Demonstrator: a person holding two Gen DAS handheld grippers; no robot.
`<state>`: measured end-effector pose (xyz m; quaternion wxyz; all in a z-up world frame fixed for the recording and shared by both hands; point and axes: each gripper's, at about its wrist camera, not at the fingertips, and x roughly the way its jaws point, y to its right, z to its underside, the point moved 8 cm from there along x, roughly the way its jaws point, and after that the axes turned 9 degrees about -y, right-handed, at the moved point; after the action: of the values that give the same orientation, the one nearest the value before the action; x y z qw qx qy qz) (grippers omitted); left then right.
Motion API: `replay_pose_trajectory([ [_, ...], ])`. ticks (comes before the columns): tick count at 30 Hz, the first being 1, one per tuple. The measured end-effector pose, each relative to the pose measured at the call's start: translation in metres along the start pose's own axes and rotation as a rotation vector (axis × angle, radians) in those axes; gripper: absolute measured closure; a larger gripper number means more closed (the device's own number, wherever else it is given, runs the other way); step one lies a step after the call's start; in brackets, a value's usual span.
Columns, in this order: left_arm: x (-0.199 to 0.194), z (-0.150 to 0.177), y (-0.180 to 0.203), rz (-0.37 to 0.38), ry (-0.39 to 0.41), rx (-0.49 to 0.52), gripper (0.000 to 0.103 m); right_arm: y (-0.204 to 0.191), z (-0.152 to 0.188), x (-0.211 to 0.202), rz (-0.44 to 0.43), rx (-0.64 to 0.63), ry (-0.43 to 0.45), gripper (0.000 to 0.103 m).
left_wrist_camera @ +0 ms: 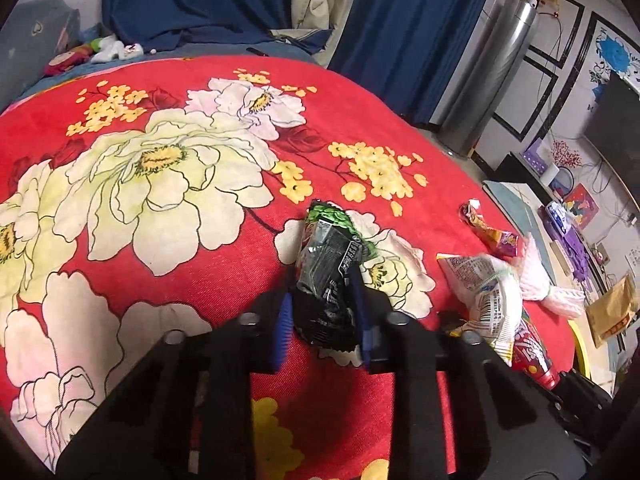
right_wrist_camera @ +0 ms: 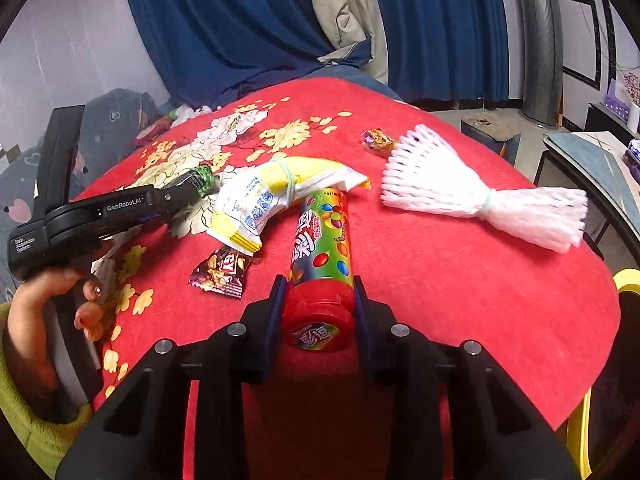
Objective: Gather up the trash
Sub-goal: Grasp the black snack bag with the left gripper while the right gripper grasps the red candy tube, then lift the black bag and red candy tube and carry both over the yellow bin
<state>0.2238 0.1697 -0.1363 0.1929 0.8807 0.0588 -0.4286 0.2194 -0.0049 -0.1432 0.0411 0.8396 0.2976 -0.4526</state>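
My left gripper (left_wrist_camera: 323,312) is shut on a black and green snack wrapper (left_wrist_camera: 328,264), held just above the red floral cloth (left_wrist_camera: 160,240). That gripper (right_wrist_camera: 188,190) and the wrapper (right_wrist_camera: 202,179) also show at the left of the right wrist view. My right gripper (right_wrist_camera: 318,308) is shut on the red cap of a candy tube (right_wrist_camera: 322,248) that lies on the cloth. A yellow and white snack bag (right_wrist_camera: 276,192) lies just beyond the tube. The tube (left_wrist_camera: 534,356) and bag (left_wrist_camera: 484,284) also show in the left wrist view.
A white foam fruit net (right_wrist_camera: 480,196), a small dark peanut wrapper (right_wrist_camera: 220,272) and a small candy wrapper (right_wrist_camera: 378,140) lie on the cloth. Blue curtains (right_wrist_camera: 240,20) hang behind. A low table (right_wrist_camera: 592,160) with clutter stands at the right.
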Motion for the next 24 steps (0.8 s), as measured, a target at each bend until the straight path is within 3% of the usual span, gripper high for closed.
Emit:
replay_pose_trajectory([
  [9, -0.024, -0.008, 0.021, 0.07, 0.07, 0.021, 0.092, 0.011, 0.009, -0.026, -0.011, 0.01, 0.035, 0.073],
  [24, -0.07, -0.007, 0.105, 0.216, 0.141, 0.166, 0.092, 0.024, -0.007, -0.09, -0.022, 0.026, 0.15, 0.073],
])
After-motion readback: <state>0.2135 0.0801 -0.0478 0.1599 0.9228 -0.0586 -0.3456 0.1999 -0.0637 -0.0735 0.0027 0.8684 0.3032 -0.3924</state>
